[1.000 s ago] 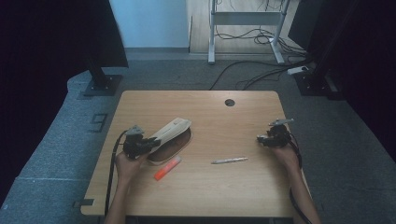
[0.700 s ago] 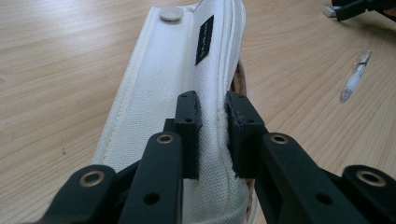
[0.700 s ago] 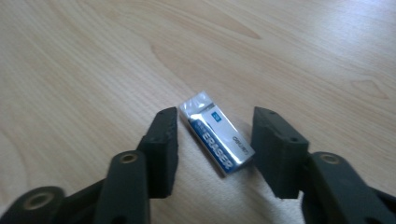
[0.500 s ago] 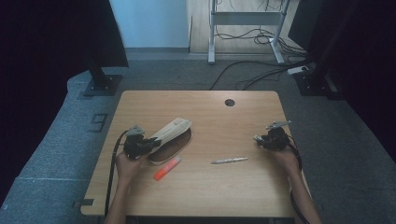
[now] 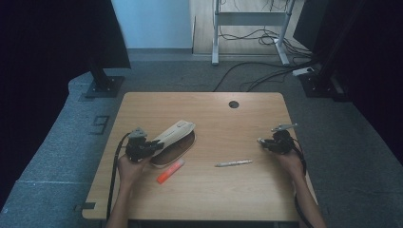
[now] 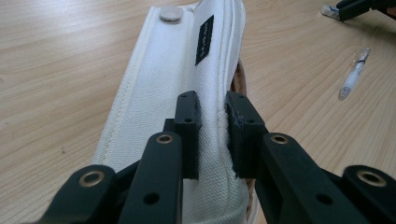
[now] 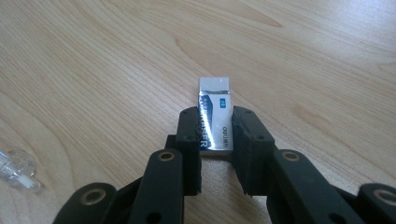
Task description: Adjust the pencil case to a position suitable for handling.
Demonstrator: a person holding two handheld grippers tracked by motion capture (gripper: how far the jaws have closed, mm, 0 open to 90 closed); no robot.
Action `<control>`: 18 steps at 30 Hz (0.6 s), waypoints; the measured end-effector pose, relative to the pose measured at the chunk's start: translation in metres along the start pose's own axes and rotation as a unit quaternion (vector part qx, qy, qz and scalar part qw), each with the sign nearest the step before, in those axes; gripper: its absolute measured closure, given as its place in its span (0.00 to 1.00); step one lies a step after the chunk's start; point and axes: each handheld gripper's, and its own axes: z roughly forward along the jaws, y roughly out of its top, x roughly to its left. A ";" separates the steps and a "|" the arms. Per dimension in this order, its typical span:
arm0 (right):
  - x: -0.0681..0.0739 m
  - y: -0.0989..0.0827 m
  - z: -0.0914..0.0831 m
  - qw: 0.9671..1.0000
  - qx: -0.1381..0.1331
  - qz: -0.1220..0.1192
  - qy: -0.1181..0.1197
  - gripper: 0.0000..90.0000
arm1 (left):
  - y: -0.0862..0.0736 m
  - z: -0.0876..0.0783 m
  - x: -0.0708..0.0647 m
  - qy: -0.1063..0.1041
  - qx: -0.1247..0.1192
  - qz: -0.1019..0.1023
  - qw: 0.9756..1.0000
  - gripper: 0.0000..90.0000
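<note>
Two grippers are at work on the wooden tabletop [image 5: 204, 190], one in each hand of the person. The left gripper [image 5: 151, 146] stands near the left edge, and its jaws are clamped on the upper fabric edge of a white pencil case [image 5: 175, 137]. In the left gripper view the two black jaws pinch a fold of the white cloth [image 6: 187, 84] between them, and the case stretches away from them along the wood, with a small black label and a round snap near its far end. The pencil case lies open on the left half of the tabletop, its flap lifted and its brown inside turned toward the person.

The right gripper [image 5: 264, 142] is near the right edge of the tabletop. Its jaws have just been closing, and in the right gripper view they stand on both sides of a small eraser [image 7: 214, 122] in a blue and white sleeve; the pads look pressed on its long sides. The eraser lies flat on the wood, with its white end pointing away from the jaws.

Between the two hands lies a pen [image 5: 233, 163], well apart from both grippers. An orange highlighter [image 5: 170, 171] lies just in front of the pencil case, near the left hand [image 5: 128, 167].
</note>
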 end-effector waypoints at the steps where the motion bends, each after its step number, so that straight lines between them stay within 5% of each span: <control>1: 0.000 0.000 -0.001 1.000 -0.002 0.002 0.000 0.80 | 0.000 0.000 0.000 0.000 0.000 -0.001 1.000 0.85; 18: 0.018 0.011 -0.023 1.000 -0.026 -0.012 0.004 0.80 | 0.000 -0.002 0.002 -0.007 0.000 -0.013 1.000 0.84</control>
